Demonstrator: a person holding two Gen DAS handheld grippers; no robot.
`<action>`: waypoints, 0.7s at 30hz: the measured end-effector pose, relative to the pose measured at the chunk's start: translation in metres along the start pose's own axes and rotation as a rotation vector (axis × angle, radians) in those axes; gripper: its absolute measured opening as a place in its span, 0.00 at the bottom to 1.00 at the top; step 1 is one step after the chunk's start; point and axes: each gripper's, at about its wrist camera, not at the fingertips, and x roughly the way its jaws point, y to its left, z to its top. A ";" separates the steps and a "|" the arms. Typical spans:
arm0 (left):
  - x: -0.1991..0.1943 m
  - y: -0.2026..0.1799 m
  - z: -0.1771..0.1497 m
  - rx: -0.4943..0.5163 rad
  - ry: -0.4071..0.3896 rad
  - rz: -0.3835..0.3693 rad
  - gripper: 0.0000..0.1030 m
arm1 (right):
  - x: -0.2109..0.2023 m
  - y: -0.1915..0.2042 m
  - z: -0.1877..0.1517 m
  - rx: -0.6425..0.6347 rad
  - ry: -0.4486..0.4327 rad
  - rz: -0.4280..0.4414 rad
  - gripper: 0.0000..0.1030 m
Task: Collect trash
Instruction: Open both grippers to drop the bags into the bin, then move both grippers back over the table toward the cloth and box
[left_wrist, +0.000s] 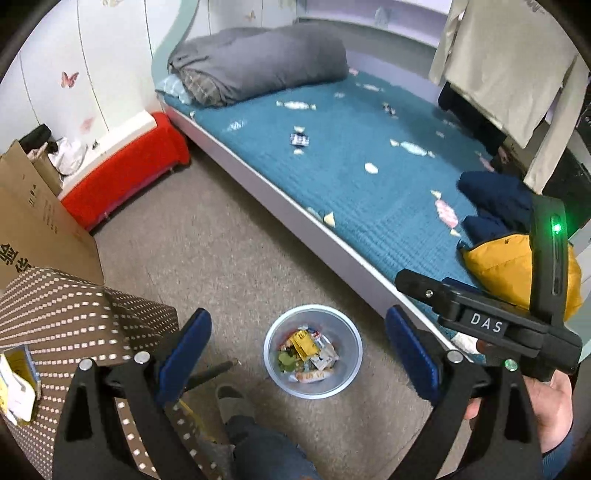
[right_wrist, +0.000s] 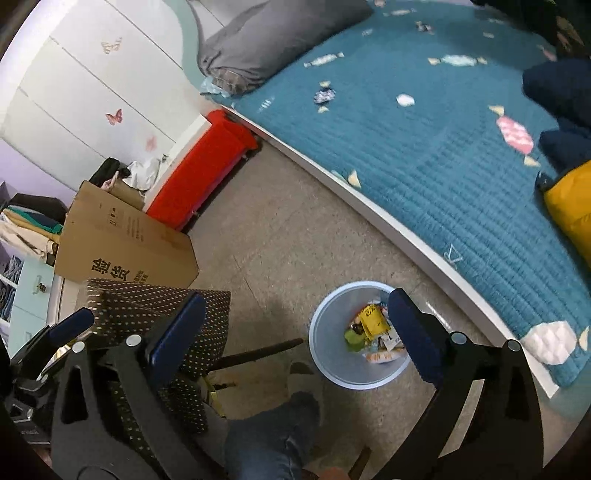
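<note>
A pale blue bin stands on the floor beside the bed, with several crumpled wrappers inside. My left gripper hangs open above it, and the bin shows between its blue pads with nothing held. My right gripper is open and empty too. In the right wrist view the bin sits low and right, with its wrappers partly behind the right finger. The left wrist view shows a hand holding the right gripper's black body.
The bed has a teal cover printed with candy shapes, a folded grey quilt and yellow and navy clothing. A dotted chair, a cardboard box and a red bench stand to the left. A person's leg in jeans is below.
</note>
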 end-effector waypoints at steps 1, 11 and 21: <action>-0.007 0.000 -0.001 0.001 -0.012 -0.002 0.91 | -0.005 0.004 0.001 -0.009 -0.008 0.000 0.94; -0.073 0.019 -0.017 -0.011 -0.123 0.001 0.91 | -0.055 0.059 -0.003 -0.099 -0.092 0.019 0.94; -0.129 0.058 -0.042 -0.062 -0.214 0.016 0.91 | -0.088 0.123 -0.020 -0.216 -0.134 0.058 0.94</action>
